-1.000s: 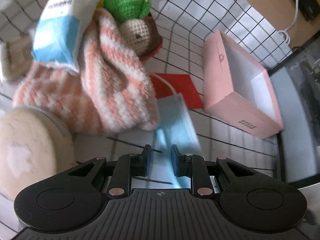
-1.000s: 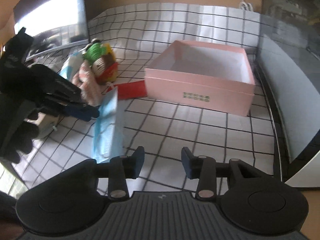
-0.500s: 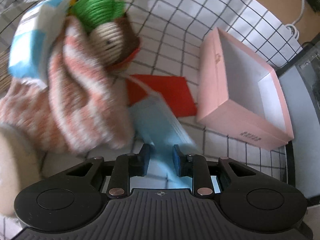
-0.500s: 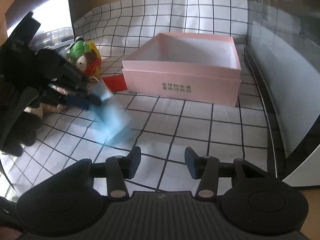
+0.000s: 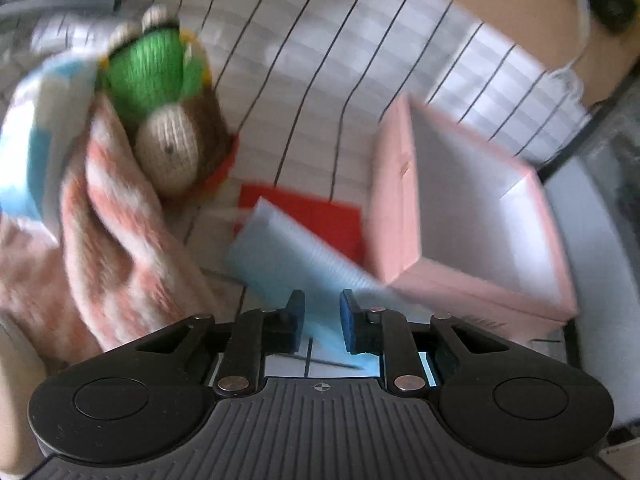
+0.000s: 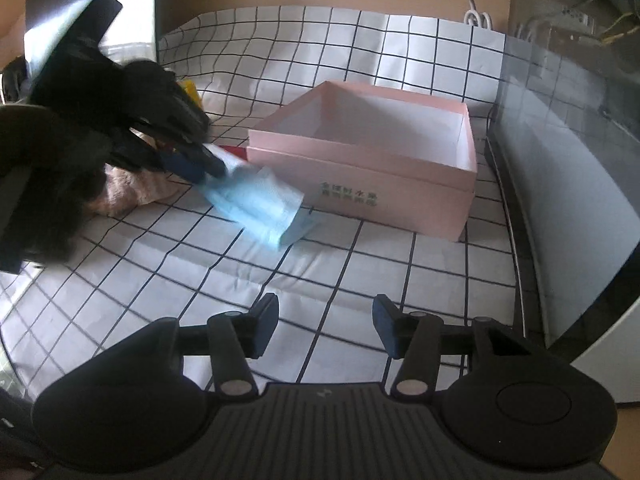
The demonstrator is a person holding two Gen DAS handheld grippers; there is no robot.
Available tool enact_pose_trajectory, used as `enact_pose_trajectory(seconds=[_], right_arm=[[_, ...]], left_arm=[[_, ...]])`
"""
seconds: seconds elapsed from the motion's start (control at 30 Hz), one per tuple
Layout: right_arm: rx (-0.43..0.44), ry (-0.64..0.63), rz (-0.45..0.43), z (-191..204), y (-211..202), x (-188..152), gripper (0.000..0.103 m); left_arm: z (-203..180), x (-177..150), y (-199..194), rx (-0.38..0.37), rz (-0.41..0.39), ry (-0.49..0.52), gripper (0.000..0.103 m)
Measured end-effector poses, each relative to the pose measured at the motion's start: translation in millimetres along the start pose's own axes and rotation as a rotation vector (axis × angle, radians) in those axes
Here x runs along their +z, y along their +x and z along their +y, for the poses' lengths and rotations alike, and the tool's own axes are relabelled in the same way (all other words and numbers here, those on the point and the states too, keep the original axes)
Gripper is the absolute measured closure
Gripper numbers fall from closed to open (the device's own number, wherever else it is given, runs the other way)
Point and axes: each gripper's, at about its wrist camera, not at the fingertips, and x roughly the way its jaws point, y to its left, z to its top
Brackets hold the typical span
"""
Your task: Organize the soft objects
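My left gripper (image 5: 322, 306) is shut on a light blue face mask (image 5: 288, 264) and holds it above the checked cloth; the mask hangs from it in the right wrist view (image 6: 260, 204), just left of the box. An open, empty pink box (image 5: 472, 216) stands to the right and also shows in the right wrist view (image 6: 372, 160). A striped pink-and-white knit cloth (image 5: 104, 232), a crocheted toy with a green top (image 5: 168, 112) and a blue-and-white packet (image 5: 36, 140) lie in a pile at the left. My right gripper (image 6: 325, 328) is open and empty over the cloth.
A flat red piece (image 5: 312, 216) lies between the pile and the box. The checked cloth (image 6: 360, 272) covers the table. A dark ledge and grey wall panel (image 6: 560, 184) run along the right. A white cable (image 6: 476, 16) hangs at the back.
My left gripper has lifted the mask and carried it right, toward the pink box. The right gripper has drawn back slightly and stays open.
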Motion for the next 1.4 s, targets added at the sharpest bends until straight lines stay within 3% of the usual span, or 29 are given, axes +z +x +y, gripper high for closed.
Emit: enact_pose_trajectory(seconds=[0.13,0.27,0.3,0.33,0.4,0.6,0.73,0.93,1.03,1.13,1.27,1.3,1.37,1.4], right_arm=[[-0.007,0.024,0.009,4.0,4.7,4.4,0.051],[0.000,0.006,0.024,17.7,5.3,3.7,0.051],[-0.006,0.000,0.029,20.9,4.3,2.7,0.051],[-0.012,-0.003,0.031,23.4,2.5,1.8,0.051],[-0.027,-0.001,0.033,26.7,-2.0,0.3,0.051],[-0.052,0.026,0.037,28.7,-7.0,-1.2,0.051],[-0.042,0.030,0.018,30.1,-10.3,2.2,0.049],[-0.014,-0.057,-0.012,43.5,-3.5,15.1,0.048],[0.045,-0.103,-0.022,51.6,8.2,28.1,0.042],[0.099,-0.051,0.008,49.5,33.3,42.8,0.041],[0.151,0.057,0.022,46.4,74.7,59.5,0.043],[0.159,0.071,0.027,47.6,82.8,61.1,0.045],[0.170,0.086,0.075,49.6,98.4,63.7,0.062],[0.164,0.072,0.074,52.0,97.8,63.8,0.064]], left_arm=[[-4.8,33.6,-2.3,0.014,-0.076,0.150,0.082],[-1.0,80.2,51.8,0.016,0.039,0.271,0.082],[3.3,86.8,62.5,0.004,0.067,0.274,0.083],[6.5,92.4,74.1,-0.010,0.100,0.279,0.091],[8.7,93.9,84.9,-0.036,0.121,0.330,0.091],[15.3,74.7,69.1,-0.182,0.246,0.424,0.091],[31.2,43.4,55.4,-0.275,0.336,0.371,0.091],[41.9,-4.7,28.3,-0.364,0.372,0.293,0.092],[43.4,-17.5,18.2,-0.402,0.410,0.279,0.092],[38.5,-6.3,-1.5,-0.386,0.330,0.311,0.091],[31.3,42.4,-6.3,-0.356,0.161,0.306,0.090],[28.6,53.9,0.9,-0.329,0.146,0.310,0.090],[20.6,73.9,23.3,-0.282,0.148,0.326,0.090],[14.7,79.7,35.8,-0.268,0.160,0.337,0.090]])
